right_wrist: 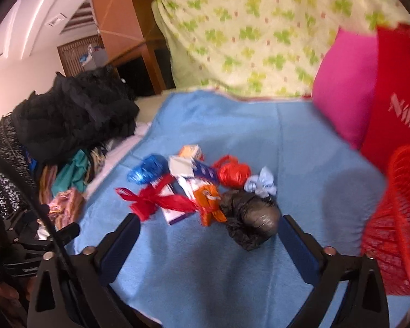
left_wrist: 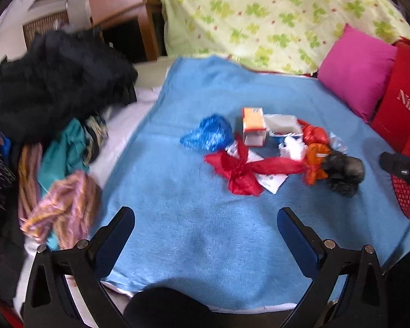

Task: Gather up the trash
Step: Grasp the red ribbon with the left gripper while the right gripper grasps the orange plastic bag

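Now we hold both grippers above the blue blanket [left_wrist: 194, 235] on the bed, and the fingers of each stand wide apart with nothing between them. Ahead of our left gripper [left_wrist: 205, 229], well apart from its fingers, lies the trash pile [left_wrist: 262, 153]. Our right gripper [right_wrist: 211, 232] is much nearer: the black bag [right_wrist: 252, 222] lies just beyond its fingertips, closer to the right finger. Beside it on the right stands the red basket [right_wrist: 396, 218].
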